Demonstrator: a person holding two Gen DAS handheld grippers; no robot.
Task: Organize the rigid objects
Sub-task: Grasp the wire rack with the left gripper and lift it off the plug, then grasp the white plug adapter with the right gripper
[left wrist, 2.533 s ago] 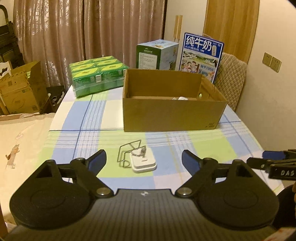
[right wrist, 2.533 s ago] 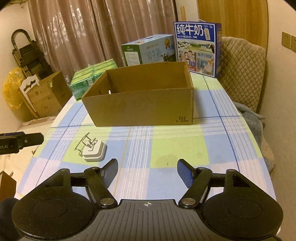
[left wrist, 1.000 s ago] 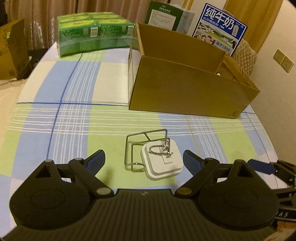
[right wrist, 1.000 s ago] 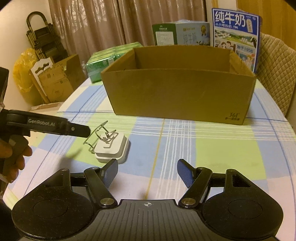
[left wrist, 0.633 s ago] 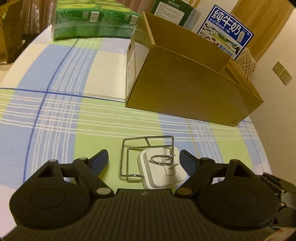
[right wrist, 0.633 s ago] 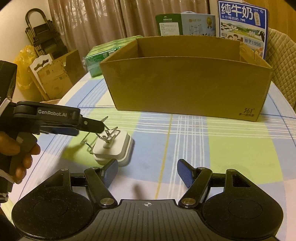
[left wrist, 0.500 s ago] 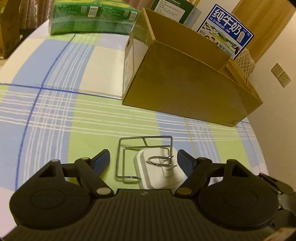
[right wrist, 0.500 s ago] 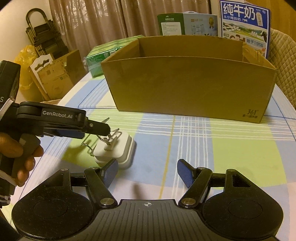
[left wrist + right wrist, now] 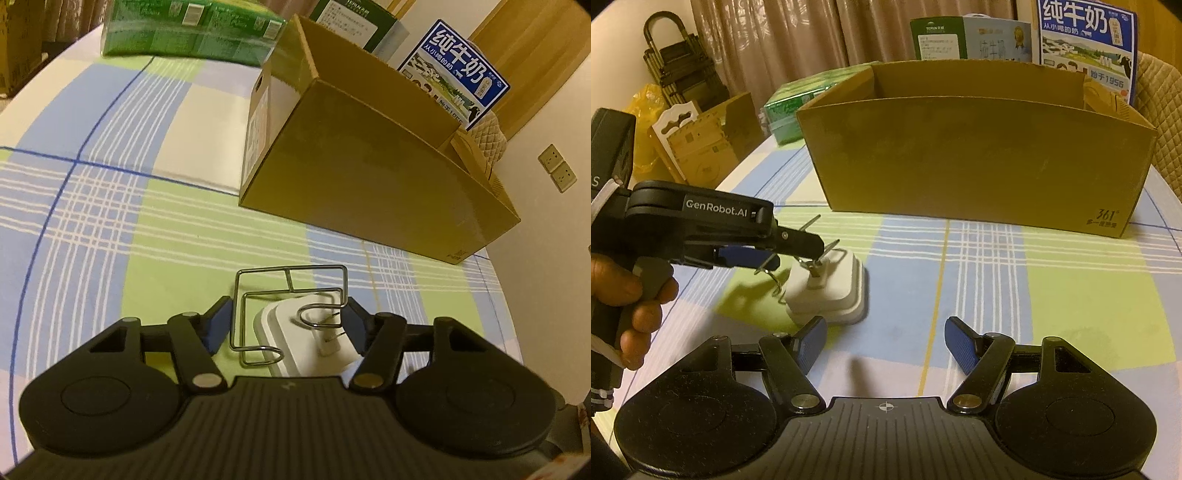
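The cardboard box (image 9: 975, 162) stands open-topped on the checked tablecloth (image 9: 92, 206), and just in front of its near left corner sits the white wire-rack hook (image 9: 295, 332). The left gripper (image 9: 286, 321) has its fingers narrowed around the wire frame, apparently gripping it, while the right gripper (image 9: 884, 341) hovers wide open and empty nearby. The grasp step seems in hand; next likely comes lifting the hook over the box wall and releasing inside

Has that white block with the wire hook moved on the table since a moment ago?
Yes. The white block has tipped up off the tablecloth, its far edge raised toward the cardboard box, between the left gripper fingers.
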